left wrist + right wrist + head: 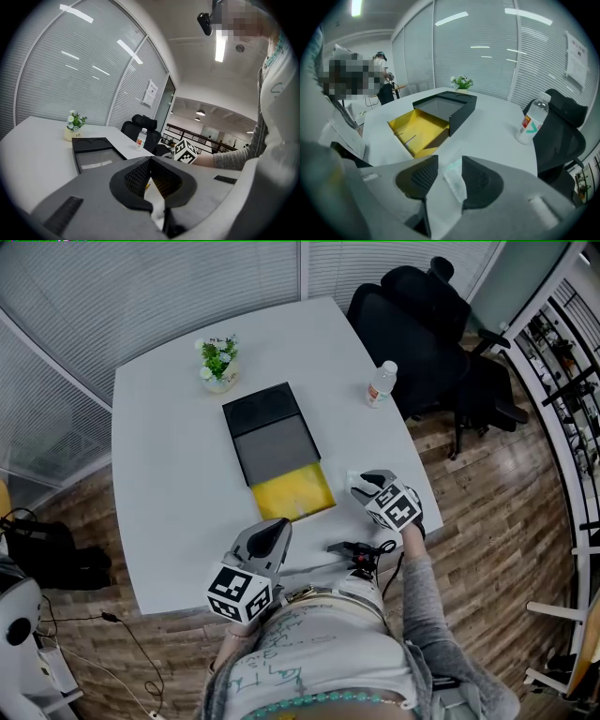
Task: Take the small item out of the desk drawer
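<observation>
head view: a person stands at the near edge of a white table (169, 484) with a two-jaw tool in each hand. the yellow drawer (292, 493) is pulled out of its black drawer unit (272, 432) towards that edge, its front lip short of the rim, with bare tabletop on both sides of it. the right gripper (361, 484) hangs just right of the drawer, tilted downward, jaws spread wide and pressing on nothing. the small item, a pale flat packet (352, 478), lies on the table right of the drawer, outside it, under the gap between those jaws; in the right gripper view it touches neither pad. the left gripper (275, 529) sits just in front of the drawer's front lip, near the table's rim, its jaw tips together and nothing between them. beyond the drawer, past the black unit, stand a small potted plant (219, 362) and a water bottle (381, 383), both well apart from the drawer. a black office chair (422, 324) stands off the table, far to the drawer's right.
</observation>
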Available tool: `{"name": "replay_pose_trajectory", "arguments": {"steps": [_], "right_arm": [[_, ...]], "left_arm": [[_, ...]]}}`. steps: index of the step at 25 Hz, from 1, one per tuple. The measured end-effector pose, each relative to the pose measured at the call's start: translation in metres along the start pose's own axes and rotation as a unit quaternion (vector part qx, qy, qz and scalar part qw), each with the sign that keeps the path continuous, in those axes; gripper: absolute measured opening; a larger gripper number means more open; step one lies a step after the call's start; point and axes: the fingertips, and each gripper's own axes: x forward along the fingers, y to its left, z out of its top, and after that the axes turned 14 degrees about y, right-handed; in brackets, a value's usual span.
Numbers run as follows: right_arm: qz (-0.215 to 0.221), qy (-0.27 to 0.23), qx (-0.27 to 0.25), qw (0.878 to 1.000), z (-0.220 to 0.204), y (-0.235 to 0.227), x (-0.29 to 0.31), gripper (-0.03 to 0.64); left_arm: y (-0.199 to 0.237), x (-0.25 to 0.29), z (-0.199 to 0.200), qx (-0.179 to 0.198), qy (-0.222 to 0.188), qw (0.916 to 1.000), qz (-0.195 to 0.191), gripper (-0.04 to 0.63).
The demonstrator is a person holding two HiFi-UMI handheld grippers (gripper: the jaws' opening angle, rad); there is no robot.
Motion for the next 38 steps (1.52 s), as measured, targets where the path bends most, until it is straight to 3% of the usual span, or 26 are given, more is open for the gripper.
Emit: {"name": "replay_pose_trajectory", "arguments": {"steps": [11,19,22,30,38], "right_arm": [[-0.01,-0.103,-0.063,0.993,0.054,0.036,-0.061,0.006],[-0.023,-0.167,-0.108,0.98,0.079,0.066,-0.091,0.003],[-0.01,-0.192,-0.111,0.975,0.085,0.081,-0.094,0.003],[0.03,-0.282,-0.126,0.95,0.13,0.118,-0.122,0.003],[0.034,-0.393,-0.113,0.912,0.18,0.135,-0.187,0.003]], "left_arm": [[0.0,0.004,0.003,-0.001,-0.002,1.0,-0.004,-0.002],[0.0,0.007,0.011,0.004,-0.013,0.9999,-0.007,-0.002],[-0.001,0.007,0.014,0.005,-0.02,0.9998,-0.006,-0.002],[-0.004,0.006,0.031,0.017,-0.044,0.9988,0.006,-0.002],[0.003,-0.019,0.07,0.044,-0.111,0.9914,0.054,-0.002]]}}
